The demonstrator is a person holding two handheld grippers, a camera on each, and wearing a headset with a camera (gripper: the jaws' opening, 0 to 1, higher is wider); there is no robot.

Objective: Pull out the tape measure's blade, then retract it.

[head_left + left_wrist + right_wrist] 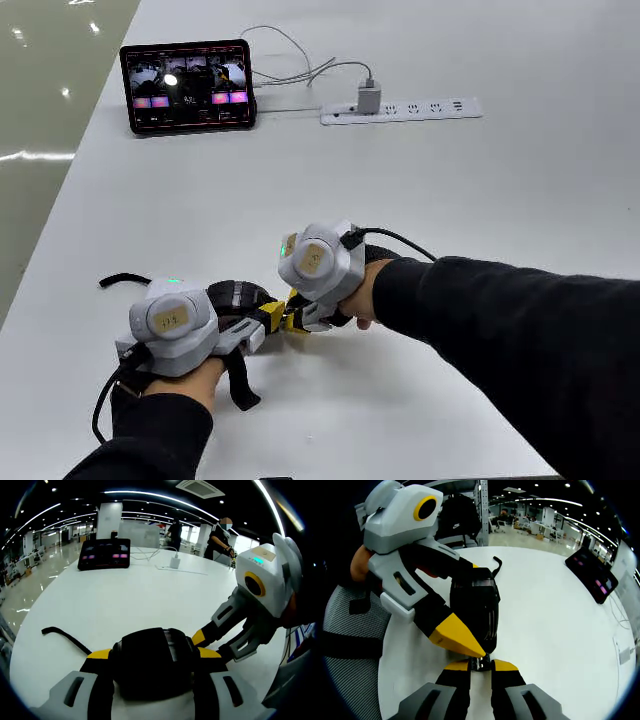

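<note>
The tape measure [477,600] sits between the two jaws of the left gripper [155,655], which squeeze it from both sides, so these jaws are open just as wide as the case. The case is black, fat and round, with a smooth shiny top. It rests on the white table [450,200]. A thin black strap [65,636] lies on the table, out past the left jaw tip. The left hand [185,380] is low and close to the person's body, and it points its gripper across at the other one. The right arm, in a black sleeve [500,330], comes in from the side, and the right hand [362,295] tips the right gripper [481,666] down so its jaws meet the case. These jaws are almost closed. They pinch a small grey metal tip [480,663] at the near edge of the case. Both grippers have hard grey shells, black fingers and bright yellow ends. Far ahead of the jaws stand a dark flat tablet [188,85] and a long white power strip [400,110].
</note>
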